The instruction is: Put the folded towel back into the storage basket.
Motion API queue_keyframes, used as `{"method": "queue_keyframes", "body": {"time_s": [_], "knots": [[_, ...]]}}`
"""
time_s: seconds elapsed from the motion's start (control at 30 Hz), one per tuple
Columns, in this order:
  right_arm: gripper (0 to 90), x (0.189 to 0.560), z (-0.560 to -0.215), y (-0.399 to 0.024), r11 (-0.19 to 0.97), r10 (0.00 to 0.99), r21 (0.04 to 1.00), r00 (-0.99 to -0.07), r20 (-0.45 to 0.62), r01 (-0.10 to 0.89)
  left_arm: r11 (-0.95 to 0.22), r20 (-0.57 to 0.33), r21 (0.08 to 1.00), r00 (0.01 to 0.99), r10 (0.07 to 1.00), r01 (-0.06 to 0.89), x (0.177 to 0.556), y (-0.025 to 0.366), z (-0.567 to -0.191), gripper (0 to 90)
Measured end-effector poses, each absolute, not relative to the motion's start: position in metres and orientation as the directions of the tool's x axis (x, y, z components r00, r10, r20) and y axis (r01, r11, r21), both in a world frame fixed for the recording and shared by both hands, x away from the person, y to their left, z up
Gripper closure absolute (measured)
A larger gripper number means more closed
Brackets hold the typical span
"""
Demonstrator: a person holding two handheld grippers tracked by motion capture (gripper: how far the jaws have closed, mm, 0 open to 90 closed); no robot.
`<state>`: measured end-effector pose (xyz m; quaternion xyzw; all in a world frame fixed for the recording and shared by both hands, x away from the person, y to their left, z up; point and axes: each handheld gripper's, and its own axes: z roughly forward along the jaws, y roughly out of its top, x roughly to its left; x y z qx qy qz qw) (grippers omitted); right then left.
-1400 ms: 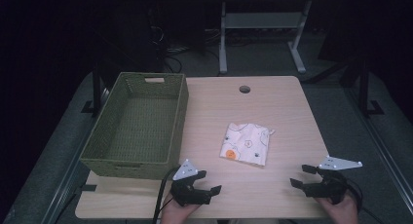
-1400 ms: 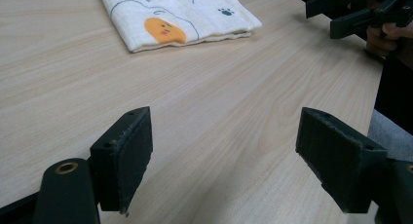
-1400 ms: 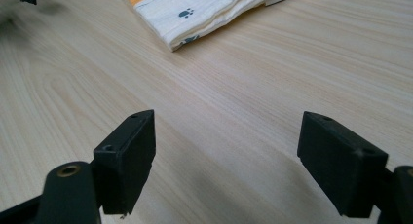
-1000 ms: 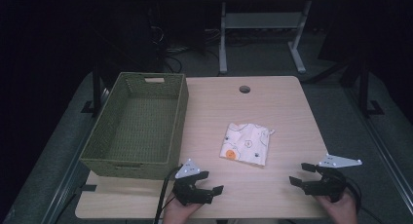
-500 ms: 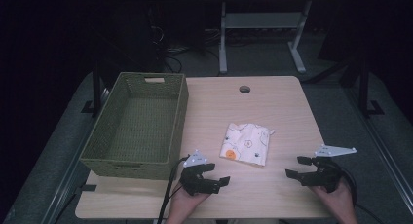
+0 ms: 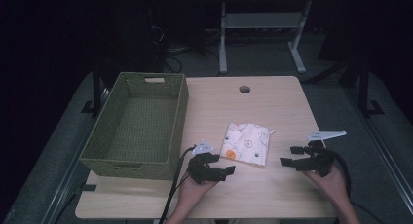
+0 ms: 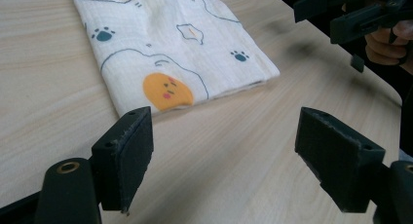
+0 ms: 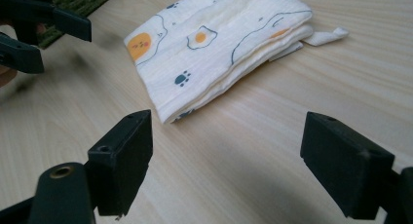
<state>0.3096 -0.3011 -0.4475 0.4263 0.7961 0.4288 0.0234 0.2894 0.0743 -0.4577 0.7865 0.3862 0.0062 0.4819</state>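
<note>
Black jaws of the left gripper (image 6: pixel 225 170) stand wide apart, holding nothing, low over the pale wooden table (image 6: pixel 272 102). The folded cloth (image 6: pixel 246 144), cream with egg and paw prints, lies just beyond them at about one o'clock, flat on the table. The right gripper (image 6: pixel 286 156), also spread and empty, sits at the cloth's four o'clock, its jaws pointing toward the cloth's near corner. A green woven basket (image 6: pixel 139 125) stands at the cloth's nine o'clock, along the table's left edge.
</note>
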Motion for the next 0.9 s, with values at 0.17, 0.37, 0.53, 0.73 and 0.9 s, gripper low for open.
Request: {"method": "queue_keyframes", "body": {"time_s": [0.17,0.37,0.53,0.73,0.9], "knots": [[19.6,0.317,-0.446,-0.298,0.266,0.692,0.701,-0.638,0.338,0.661,-0.238,-0.359,0.76,0.696,0.621,0.604,0.296,0.07,-0.454,22.0],[20.4,0.328,-0.443,-0.293,0.265,0.681,0.699,-0.642,0.352,0.664,-0.237,-0.351,0.761,0.69,0.633,0.604,0.306,0.065,-0.449,22.6],[21.5,0.343,-0.437,-0.286,0.265,0.677,0.702,-0.646,0.352,0.66,-0.235,-0.34,0.756,0.674,0.656,0.61,0.317,0.057,-0.445,23.4],[21.9,0.362,-0.433,-0.276,0.29,0.678,0.674,-0.643,0.356,0.68,-0.244,-0.334,0.747,0.666,0.666,0.619,0.327,0.049,-0.443,24.9],[22.7,0.376,-0.435,-0.268,0.301,0.683,0.658,-0.637,0.356,0.69,-0.239,-0.342,0.731,0.646,0.682,0.639,0.335,0.047,-0.448,26.5]]}}
